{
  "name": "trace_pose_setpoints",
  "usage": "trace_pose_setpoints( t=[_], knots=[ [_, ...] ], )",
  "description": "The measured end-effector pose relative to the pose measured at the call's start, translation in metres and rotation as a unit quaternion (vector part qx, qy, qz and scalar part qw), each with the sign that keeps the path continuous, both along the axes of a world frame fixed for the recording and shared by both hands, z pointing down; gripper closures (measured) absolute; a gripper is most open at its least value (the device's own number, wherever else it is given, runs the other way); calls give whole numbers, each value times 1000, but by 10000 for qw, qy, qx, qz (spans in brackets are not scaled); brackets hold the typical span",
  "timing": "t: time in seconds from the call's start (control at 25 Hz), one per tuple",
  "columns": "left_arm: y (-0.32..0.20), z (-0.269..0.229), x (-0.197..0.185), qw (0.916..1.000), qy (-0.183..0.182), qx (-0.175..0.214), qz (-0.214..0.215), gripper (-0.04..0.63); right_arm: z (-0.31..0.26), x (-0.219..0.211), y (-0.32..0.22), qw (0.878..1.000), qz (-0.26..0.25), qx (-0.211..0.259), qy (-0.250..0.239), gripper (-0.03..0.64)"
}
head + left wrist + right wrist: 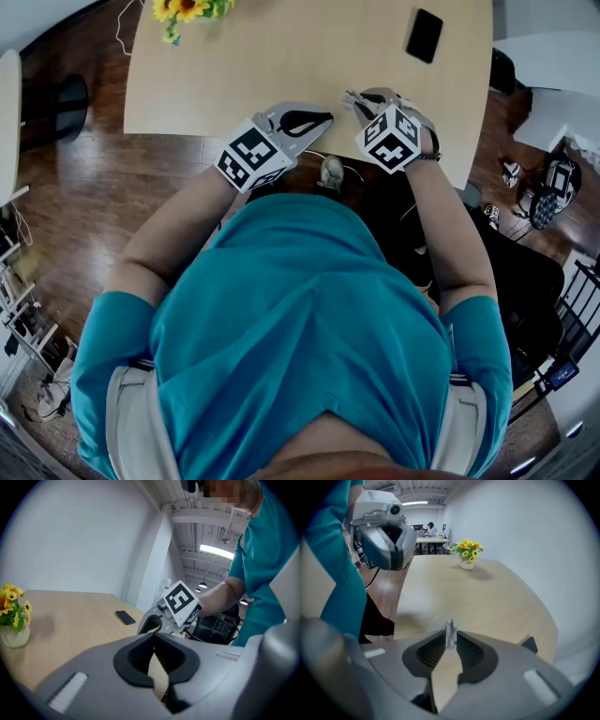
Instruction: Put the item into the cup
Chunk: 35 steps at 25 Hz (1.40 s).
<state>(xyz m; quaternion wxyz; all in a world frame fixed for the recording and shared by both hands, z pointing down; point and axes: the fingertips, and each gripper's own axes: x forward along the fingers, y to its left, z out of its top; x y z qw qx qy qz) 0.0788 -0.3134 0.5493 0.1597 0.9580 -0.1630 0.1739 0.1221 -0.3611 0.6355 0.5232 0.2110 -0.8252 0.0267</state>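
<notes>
Poking from the right gripper (450,639): a small, grey, crinkled item (450,629)

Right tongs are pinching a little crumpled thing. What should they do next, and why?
Probably hold the item tight in the right tongs and turn to look for the cup, because no view shows one. On the table I see just flowers and a phone.

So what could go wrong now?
The grey item sits only at the very tips of the right gripper, so it might slip out. That spot is close to the edge of the table, so the item could fall to the floor.
</notes>
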Motion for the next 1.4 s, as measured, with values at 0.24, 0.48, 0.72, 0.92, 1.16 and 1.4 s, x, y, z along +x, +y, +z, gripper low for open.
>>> trace_pose_setpoints(
  t=[0.24,0.48,0.72,0.92,1.16,1.4],
  knots=[
    [3,-11,-15,9999,85,61,-100,591,-23,-4,-5,9998,54,186,-59,538],
    [10,-42,-42,9988,338,311,-181,591,-81,-10,9,9888,674,419,-1261,539],
    [34,-98,-103,9944,859,612,8,591,-180,-23,57,9249,1711,858,-3286,592],
    [64,-132,-143,9914,1156,600,96,591,-245,-37,126,8641,2142,1378,-4341,607],
    [134,-180,-128,9847,1412,1013,154,591,-293,-23,223,8467,1851,1970,-4583,607],
    [244,-190,-93,9821,1381,1270,-174,591,-295,16,336,8468,1483,2112,-4651,607]
  ],
)
